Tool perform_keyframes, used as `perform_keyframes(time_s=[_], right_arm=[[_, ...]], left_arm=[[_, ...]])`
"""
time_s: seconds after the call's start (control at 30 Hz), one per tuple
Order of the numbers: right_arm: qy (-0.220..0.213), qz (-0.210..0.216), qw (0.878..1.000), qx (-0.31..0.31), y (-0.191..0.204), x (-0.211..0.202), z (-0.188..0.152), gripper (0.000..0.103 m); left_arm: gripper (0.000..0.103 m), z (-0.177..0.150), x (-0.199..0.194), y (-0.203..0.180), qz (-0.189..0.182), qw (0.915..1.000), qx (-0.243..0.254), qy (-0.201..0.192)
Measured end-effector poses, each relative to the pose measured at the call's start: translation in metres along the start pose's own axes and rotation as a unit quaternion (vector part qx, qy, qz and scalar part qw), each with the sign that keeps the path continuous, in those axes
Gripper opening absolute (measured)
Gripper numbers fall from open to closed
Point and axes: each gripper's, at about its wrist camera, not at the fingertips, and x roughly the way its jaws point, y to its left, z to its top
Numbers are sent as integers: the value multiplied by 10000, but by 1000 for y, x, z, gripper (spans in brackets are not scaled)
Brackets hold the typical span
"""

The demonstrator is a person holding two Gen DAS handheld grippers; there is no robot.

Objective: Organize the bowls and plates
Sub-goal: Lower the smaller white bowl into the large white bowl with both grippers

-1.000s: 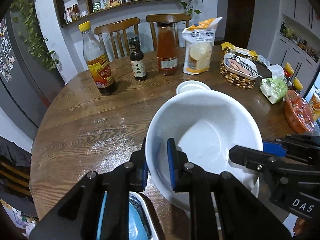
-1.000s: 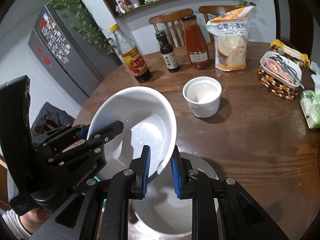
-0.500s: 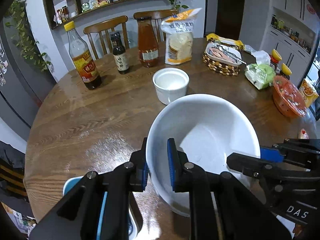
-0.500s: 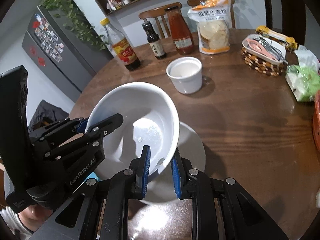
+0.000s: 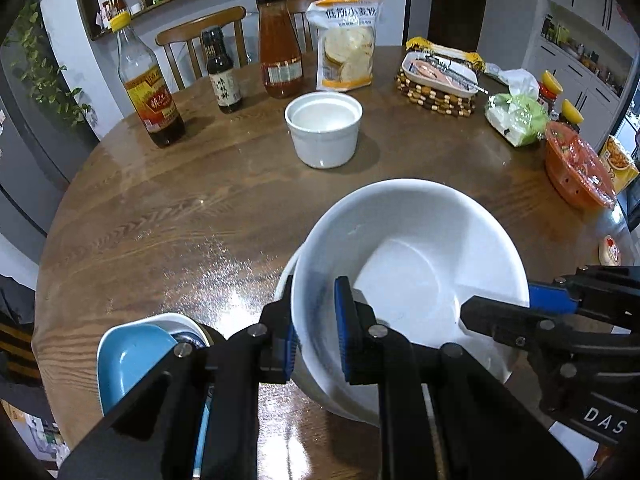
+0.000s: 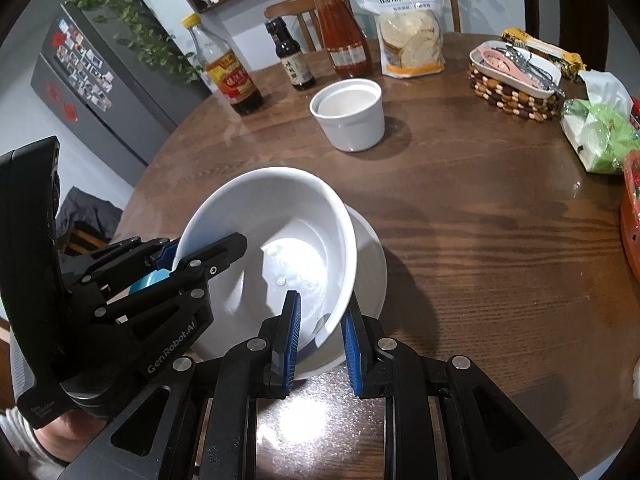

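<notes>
Both tongs pinch the rim of one large white ceramic bowl [image 5: 408, 280]. Left tongs [image 5: 314, 330] clamp the bowl's left wall, one blue pad inside and one outside. Right tongs [image 6: 320, 340] clamp the opposite side of the rim the same way, with the wall squeezed between their blue pads. In the left wrist view the right tongs reach in at the bowl's right edge; in the right wrist view the left tongs grip its left edge. The bowl is tilted, its mouth facing away from the person, and it sits over a shallow white plate [image 6: 370, 264] that shows under and to the right of it. Whether the bowl's base touches the plate cannot be told.

Just left of the bowl, near the tabletop's near edge, lies a light blue bowl [image 5: 128, 354] nested in a white one. The round, dark wooden tabletop [image 6: 460, 240] carries everything. Beyond the big bowl, well apart from it, stands a small white straight-sided ceramic cup [image 5: 323, 134]. Behind that cup is a row: a clear bottle with a yellow cap and dark sauce [image 5: 146, 88] at far left, a small dark soy-sauce bottle [image 5: 222, 72], a tall jar of orange-red sauce [image 5: 279, 60], and a printed bag of flour [image 5: 347, 40]. Right of the bag a white dish of utensils rests on a beaded wooden trivet [image 5: 438, 94]. Further right lie a green-and-white plastic packet [image 5: 516, 118] and a wrapped orange-red bowl [image 5: 576, 168] at the tabletop's right edge.
</notes>
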Motion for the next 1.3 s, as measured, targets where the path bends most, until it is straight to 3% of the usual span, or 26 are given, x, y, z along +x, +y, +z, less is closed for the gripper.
perform_keyframes(time_s=[0.8, 1.3], right_arm=[[368, -36, 9993, -55, -4, 17, -1, 24], [434, -65, 9990, -127, -2, 21, 1, 24]], left_arm=[[18, -9, 26, -1, -33, 9988, -57, 476], [20, -9, 30, -2, 62, 9989, 53, 457]])
